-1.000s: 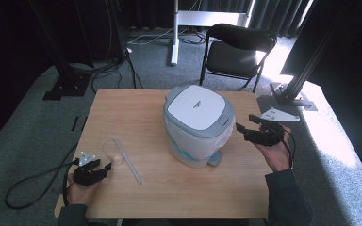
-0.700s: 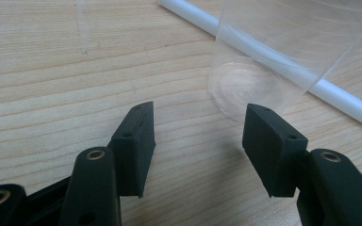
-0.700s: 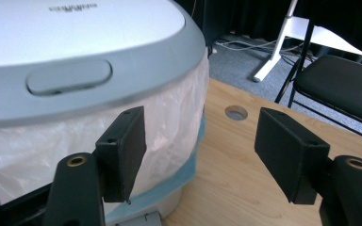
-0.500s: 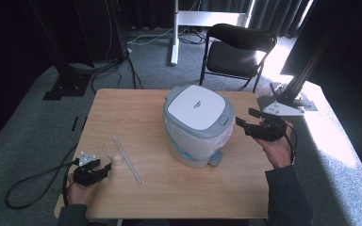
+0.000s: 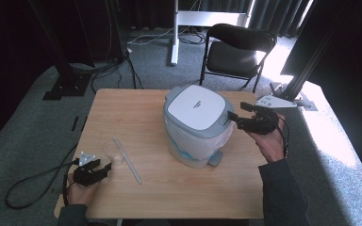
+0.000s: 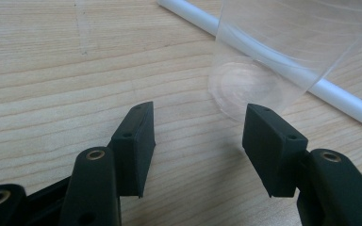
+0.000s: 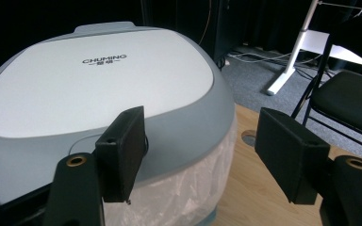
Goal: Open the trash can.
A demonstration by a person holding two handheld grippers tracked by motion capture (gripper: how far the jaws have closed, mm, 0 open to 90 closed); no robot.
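Clear cup (image 6: 283,56), rim seemingly cropped.

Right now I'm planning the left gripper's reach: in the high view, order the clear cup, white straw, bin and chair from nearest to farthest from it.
From the left gripper:
1. Clear cup, just ahead.
2. White straw, beside the cup, slightly farther.
3. Bin, table middle.
4. Chair, beyond the table.

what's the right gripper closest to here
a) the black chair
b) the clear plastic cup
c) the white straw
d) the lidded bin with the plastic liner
d: the right gripper is at the rim of the grey-lidded bin, its jaws open beside the lid edge, while the clear cup and white straw lie across the table by the left gripper.
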